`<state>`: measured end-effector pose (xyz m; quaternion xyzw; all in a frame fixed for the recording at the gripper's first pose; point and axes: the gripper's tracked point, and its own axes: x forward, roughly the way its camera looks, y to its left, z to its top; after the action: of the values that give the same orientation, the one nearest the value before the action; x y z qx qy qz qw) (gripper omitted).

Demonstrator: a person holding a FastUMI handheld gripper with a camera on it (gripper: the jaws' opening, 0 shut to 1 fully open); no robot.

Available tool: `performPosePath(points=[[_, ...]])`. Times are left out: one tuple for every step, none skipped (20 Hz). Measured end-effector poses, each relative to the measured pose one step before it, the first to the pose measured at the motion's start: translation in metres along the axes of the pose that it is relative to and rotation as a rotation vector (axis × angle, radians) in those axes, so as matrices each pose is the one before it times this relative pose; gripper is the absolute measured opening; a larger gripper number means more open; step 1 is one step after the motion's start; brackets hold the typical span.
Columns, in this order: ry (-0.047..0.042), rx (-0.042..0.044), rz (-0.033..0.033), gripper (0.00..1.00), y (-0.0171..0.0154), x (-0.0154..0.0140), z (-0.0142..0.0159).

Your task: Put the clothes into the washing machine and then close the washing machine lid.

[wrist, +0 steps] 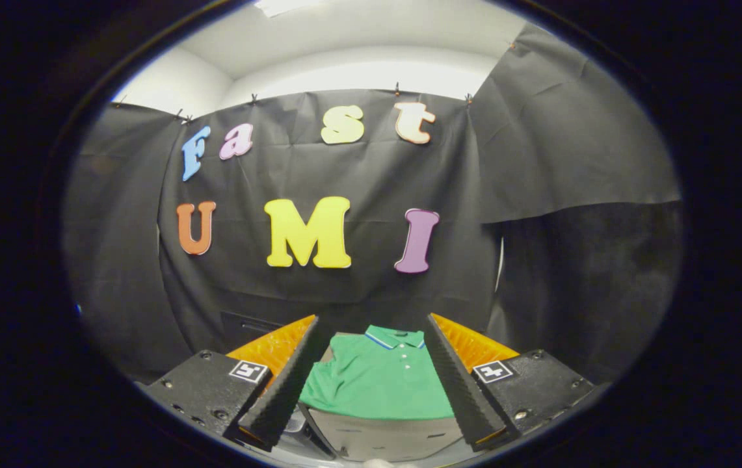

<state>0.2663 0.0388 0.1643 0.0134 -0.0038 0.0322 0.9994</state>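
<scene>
A green polo shirt [377,380] with a striped collar and white buttons lies spread flat on a grey box-like surface [384,437], seen between my two fingers and below them. My gripper [371,322] stands open, its fingers spread wide to either side of the shirt and touching nothing. The shirt's collar points away from me toward the black cloth wall. The washing machine's body under the shirt is mostly hidden by the fingers.
The booth's black cloth wall [344,292] hangs close beyond the shirt. A darker recess [592,286] opens to the right of the fingers. A white wall and ceiling [357,58] show above the cloth.
</scene>
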Motion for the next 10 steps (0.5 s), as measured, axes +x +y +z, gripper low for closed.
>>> performPosePath(points=[[0.0205, 0.00746, 0.00152, 1.0, -0.00473, 0.01871, -0.00118], [0.02639, 0.00698, 0.00776, 1.0, -0.00231, 0.0186, -0.00014], [0.03048, 0.00391, 0.00608, 1.0, -0.00483, 0.01767, -0.00288], [0.02304, 0.00162, 0.00745, 1.0, -0.00387, 0.01921, -0.00134], [0.03316, -0.0064, -0.00125, 1.0, -0.00591, 0.0191, -0.00378], [0.03937, -0.01253, -0.00374, 1.0, -0.007, 0.018, -0.00587], [0.03841, -0.01101, -0.00376, 1.0, -0.00525, 0.01761, -0.0081], [0.04589, -0.00899, -0.0018, 1.0, -0.0056, 0.01658, -0.00897], [0.04782, -0.00548, -0.00468, 1.0, -0.00412, 0.01511, -0.01039], [0.05014, -0.00259, -0.01105, 1.0, -0.00636, 0.01589, -0.01105]])
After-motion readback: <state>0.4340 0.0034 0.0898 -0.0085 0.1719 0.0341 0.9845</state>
